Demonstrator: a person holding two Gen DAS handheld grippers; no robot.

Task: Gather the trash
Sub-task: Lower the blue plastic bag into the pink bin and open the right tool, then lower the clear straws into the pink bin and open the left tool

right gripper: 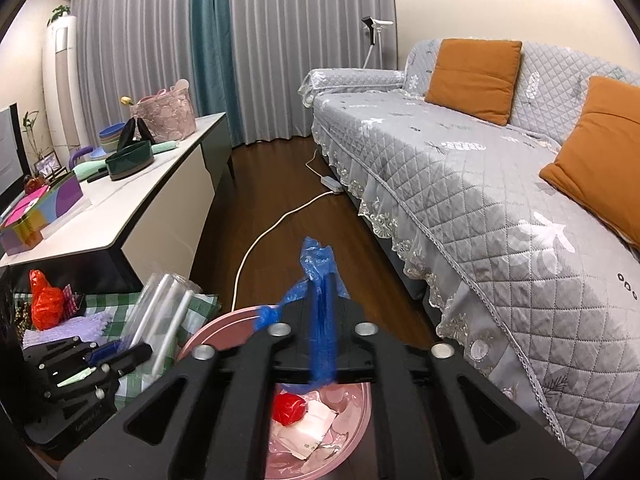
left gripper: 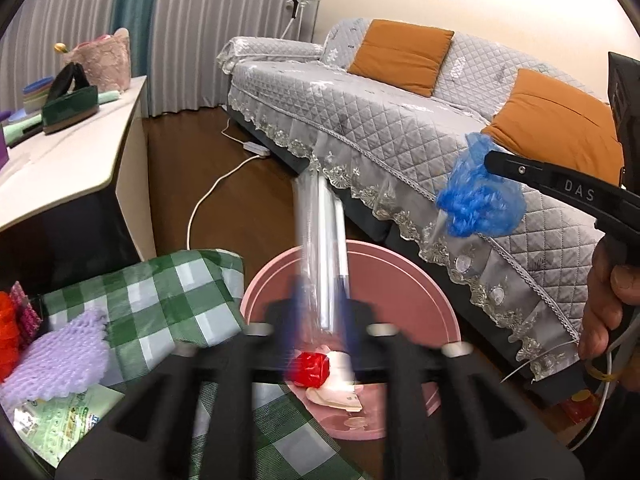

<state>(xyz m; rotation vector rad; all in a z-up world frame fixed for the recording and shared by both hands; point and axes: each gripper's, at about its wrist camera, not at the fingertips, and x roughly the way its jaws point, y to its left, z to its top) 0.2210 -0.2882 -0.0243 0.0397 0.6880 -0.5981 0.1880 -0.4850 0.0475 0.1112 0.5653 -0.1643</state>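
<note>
Presently: left gripper (left gripper: 320, 320) loosening round a clear wrapper (left gripper: 320, 240), right gripper (right gripper: 324, 332) slack round a blue bag (right gripper: 320, 280); whether pads still press, unclear; both poised above the pink bin (right gripper: 344, 440), apparently for dropping

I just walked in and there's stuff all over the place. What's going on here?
A person is collecting trash with a gripper in each hand. The left gripper has a clear plastic wrapper between its fingers, above a pink bin. The right gripper has a crumpled blue plastic bag between its fingers, also over the bin. The bin already holds a red wrapper and some paper. More trash lies on the green checked cloth beside it.
</note>
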